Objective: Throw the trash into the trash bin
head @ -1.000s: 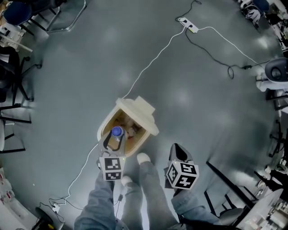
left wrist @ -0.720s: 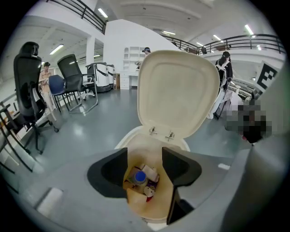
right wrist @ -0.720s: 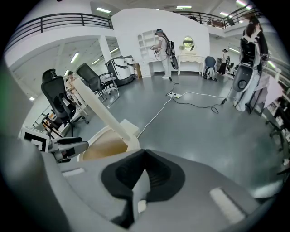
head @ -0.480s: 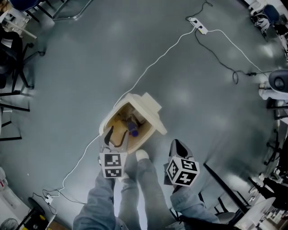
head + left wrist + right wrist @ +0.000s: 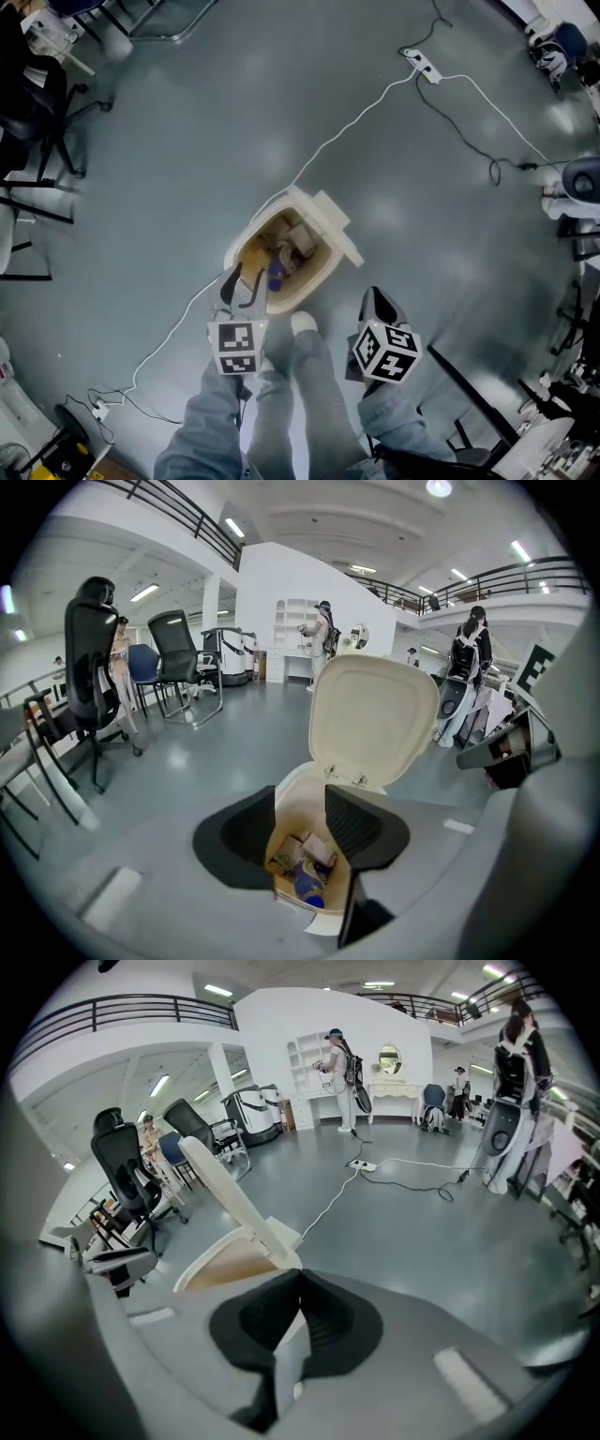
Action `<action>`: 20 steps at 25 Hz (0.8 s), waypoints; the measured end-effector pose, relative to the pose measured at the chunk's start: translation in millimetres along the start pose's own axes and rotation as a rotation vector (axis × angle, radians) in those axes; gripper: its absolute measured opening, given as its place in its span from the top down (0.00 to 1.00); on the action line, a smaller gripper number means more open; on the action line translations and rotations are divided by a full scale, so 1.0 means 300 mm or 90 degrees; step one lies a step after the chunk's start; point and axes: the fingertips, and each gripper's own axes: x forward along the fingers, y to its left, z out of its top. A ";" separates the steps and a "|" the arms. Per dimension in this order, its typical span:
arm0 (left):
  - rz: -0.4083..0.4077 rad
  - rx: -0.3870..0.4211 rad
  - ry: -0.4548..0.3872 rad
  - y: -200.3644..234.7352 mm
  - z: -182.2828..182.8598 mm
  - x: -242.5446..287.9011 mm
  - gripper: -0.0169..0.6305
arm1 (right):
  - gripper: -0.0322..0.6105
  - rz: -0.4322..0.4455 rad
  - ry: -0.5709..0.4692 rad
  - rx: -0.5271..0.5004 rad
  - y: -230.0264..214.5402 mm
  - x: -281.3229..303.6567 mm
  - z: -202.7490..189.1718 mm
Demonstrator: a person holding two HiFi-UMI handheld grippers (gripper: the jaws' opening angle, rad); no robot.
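My left gripper (image 5: 242, 275) hangs over the near rim of the trash bin (image 5: 323, 272), at about 7 o'clock of its mouth in the head view. Its jaws stand apart and are closing, with nothing between them. In the left gripper view, the gap between them (image 5: 300, 829) looks straight down into the bin's cream interior (image 5: 298, 799).

The trash lies at the bottom of the bin. A bottle (image 5: 275, 278) with a blue cap sits toward the 6 o'clock side, clear of my jaws. Just past it, toward 1 o'clock, is a pale box (image 5: 302, 240) among other scraps that I cannot make out. In the left gripper view the bottle (image 5: 306, 885) lies nearest me and the box (image 5: 320, 849) just above it.

The bin's lid (image 5: 331, 221) is swung open on the 2 o'clock side and stands upright behind the mouth (image 5: 375, 714).

My right gripper (image 5: 375, 300) hangs at 4 o'clock of the bin, beside it and not over it. Its jaws are together, the tips meeting (image 5: 298, 1277), and I see nothing clamped in them.

My shoe (image 5: 302, 324) rests on the grey floor between the two grippers. A white cable (image 5: 347, 122) runs past the bin toward 1 o'clock to a power strip (image 5: 420, 64). Office chairs (image 5: 89, 667) stand well off at 10 o'clock.
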 end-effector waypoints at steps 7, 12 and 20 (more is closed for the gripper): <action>0.032 -0.018 -0.056 0.028 0.126 -0.211 0.79 | 0.95 0.027 -0.037 0.003 0.121 -0.110 0.053; 0.053 -0.049 -0.088 0.062 0.253 -0.444 0.89 | 0.95 0.058 -0.054 0.012 0.223 -0.285 0.106; 0.074 -0.087 -0.134 0.115 0.450 -0.753 0.95 | 0.95 0.128 -0.110 -0.005 0.422 -0.571 0.276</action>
